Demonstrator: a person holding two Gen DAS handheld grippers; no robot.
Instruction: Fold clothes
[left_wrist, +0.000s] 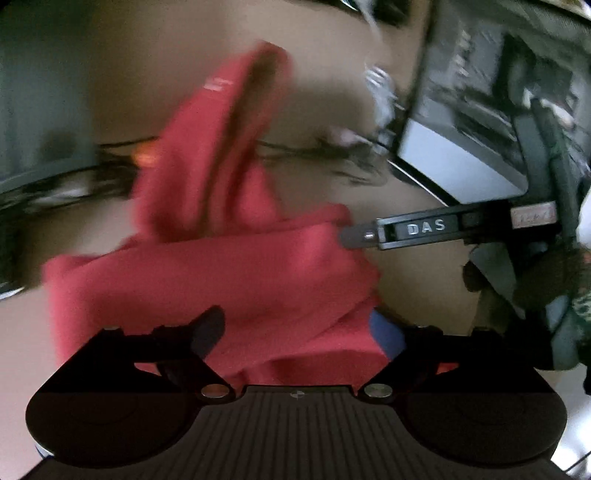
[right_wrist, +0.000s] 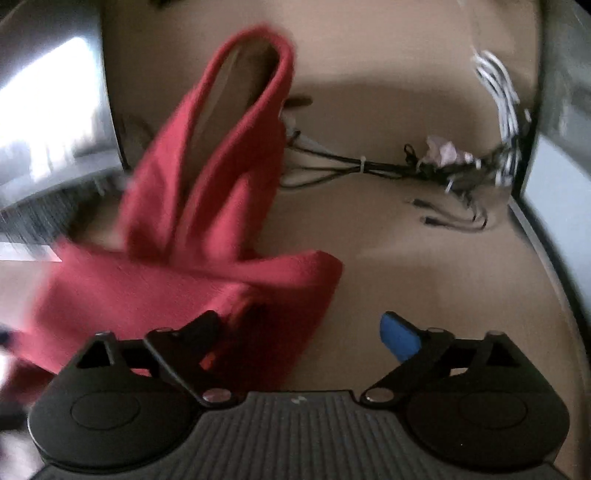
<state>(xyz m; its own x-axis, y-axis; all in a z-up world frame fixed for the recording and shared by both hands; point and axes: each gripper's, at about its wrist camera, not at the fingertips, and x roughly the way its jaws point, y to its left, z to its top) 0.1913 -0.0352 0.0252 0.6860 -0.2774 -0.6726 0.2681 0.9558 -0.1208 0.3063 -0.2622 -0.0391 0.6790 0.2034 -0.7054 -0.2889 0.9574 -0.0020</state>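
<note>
Left gripper: my left gripper (left_wrist: 295, 332) stands wide apart with nothing pinched; red cloth lies between and below its fingers, but the pads do not press on it.
Right gripper: my right gripper (right_wrist: 306, 332) is likewise spread wide; its blue pad (right_wrist: 400, 339) hangs over bare table, and its dark finger (right_wrist: 205, 325) sits over the cloth's edge. Seen from the left wrist, it reaches in from the right, tip at the cloth's right corner; contact cannot be judged.
Task item: a red garment (right_wrist: 177, 280), partly bunched, lying on the tan table (right_wrist: 424, 266).
Position: directly beneath my left gripper; ahead and to the left of my right gripper.
Long axis: the near band runs left to right across both views; a narrower looped part (right_wrist: 251, 92), probably a sleeve or neck opening, runs away from me toward the far side.
Nearer hand: in my judgement the left, being centred over the bulk; the right has only the right-hand corner (right_wrist: 328, 266) within reach.
Coming move: likely a fresh hold on the near band's two ends, one per hand.
Beyond the garment: a bundle of dark cables (right_wrist: 351, 168) and white cords (right_wrist: 498, 85), well apart from the cloth's near band.
Obstruction: none between grippers and cloth; the cables lie close to the far loop.
Image quality: motion blur; fine folds unreadable.
</note>
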